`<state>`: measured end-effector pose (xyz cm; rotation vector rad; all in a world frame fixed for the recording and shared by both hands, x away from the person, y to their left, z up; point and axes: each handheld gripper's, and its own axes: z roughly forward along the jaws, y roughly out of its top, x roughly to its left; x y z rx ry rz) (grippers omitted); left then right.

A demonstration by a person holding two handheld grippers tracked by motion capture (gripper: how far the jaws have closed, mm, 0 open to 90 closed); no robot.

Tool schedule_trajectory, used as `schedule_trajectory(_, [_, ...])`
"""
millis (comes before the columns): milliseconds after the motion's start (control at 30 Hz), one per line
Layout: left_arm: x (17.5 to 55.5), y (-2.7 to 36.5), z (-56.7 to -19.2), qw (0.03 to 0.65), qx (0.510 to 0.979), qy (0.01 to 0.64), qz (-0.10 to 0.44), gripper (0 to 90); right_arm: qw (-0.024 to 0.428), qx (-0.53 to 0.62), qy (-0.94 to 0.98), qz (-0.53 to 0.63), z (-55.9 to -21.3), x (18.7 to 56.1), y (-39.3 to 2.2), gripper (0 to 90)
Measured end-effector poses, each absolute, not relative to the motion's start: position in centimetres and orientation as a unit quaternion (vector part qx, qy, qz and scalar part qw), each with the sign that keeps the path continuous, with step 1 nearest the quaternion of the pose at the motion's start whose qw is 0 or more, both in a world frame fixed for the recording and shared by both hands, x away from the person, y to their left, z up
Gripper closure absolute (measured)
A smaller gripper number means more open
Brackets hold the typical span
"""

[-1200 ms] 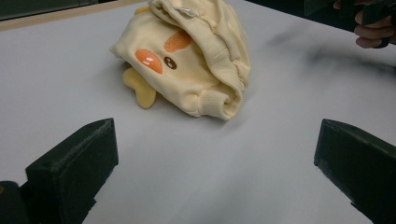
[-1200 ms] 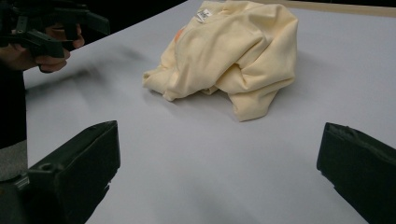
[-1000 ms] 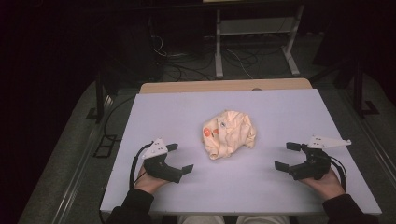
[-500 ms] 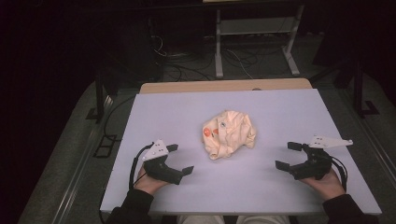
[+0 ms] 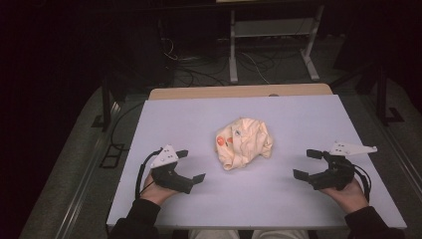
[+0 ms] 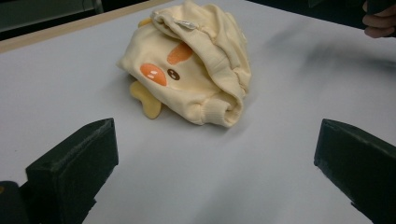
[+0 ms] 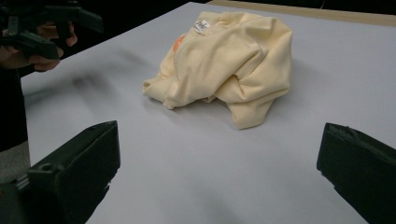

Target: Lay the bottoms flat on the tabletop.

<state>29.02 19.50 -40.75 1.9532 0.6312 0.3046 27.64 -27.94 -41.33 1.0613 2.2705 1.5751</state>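
Observation:
A crumpled pale yellow garment (image 5: 244, 143) with orange printed marks and a white label lies in a heap at the middle of the white table (image 5: 199, 119). In the left gripper view the garment (image 6: 191, 70) shows its orange print and a ribbed cuff. From the right gripper view the garment (image 7: 229, 60) shows its plain side. My left gripper (image 5: 191, 166) rests open near the front left, short of the cloth. On the right, my right gripper (image 5: 308, 164) is open too, also apart from the garment. Both have nothing between their jaws.
The table's far edge is a wooden strip (image 5: 239, 91). Beyond it the floor holds cables (image 5: 199, 64) and a metal stand (image 5: 271, 45). Bare table surface lies around the garment on every side.
Both grippers have stayed almost still, with only slight shifts of the hands. The garment has not moved.

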Motion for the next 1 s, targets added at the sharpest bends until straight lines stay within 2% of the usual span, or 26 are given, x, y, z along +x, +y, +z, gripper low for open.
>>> schedule_trajectory(1000, [31.7, 18.9, -37.3, 0.495, 0.822, 0.248, 0.136, 0.0, 0.104, 0.327, 0.790, 0.508, -36.4, 32.1, -26.1, 0.0])
